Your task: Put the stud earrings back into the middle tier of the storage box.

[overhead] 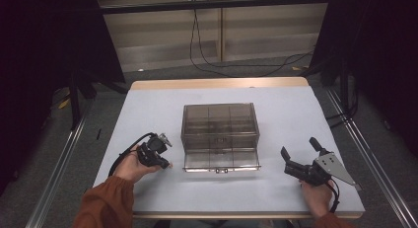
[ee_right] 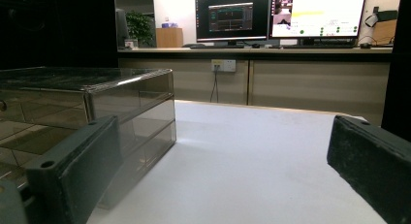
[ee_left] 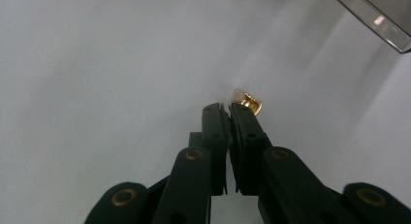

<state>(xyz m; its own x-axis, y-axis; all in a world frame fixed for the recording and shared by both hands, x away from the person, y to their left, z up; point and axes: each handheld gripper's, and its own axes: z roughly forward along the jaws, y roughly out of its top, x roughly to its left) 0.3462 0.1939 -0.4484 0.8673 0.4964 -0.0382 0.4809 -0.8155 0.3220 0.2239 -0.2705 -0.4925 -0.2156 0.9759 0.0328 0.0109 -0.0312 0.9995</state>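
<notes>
High view: pale table (overhead: 162, 109), grey floor (overhead: 162, 72).

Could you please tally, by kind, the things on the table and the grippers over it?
Smoky transparent plastic drawer box: 1
Small gold-coloured metal piece with a whitish end: 1
Black two-jaw grippers, left gripper and right gripper: 2
Total: 4

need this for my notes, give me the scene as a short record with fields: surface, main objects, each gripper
surface: white table top with a wooden far edge
box: smoky clear drawer box at the table's middle, bottom drawer pulled out toward the person
small item: gold and white piece on the table, touching the left jaw tips
left gripper: jaws shut, pointed down at the table, left of the box
right gripper: jaws wide open, nothing between them, right of the box
</notes>
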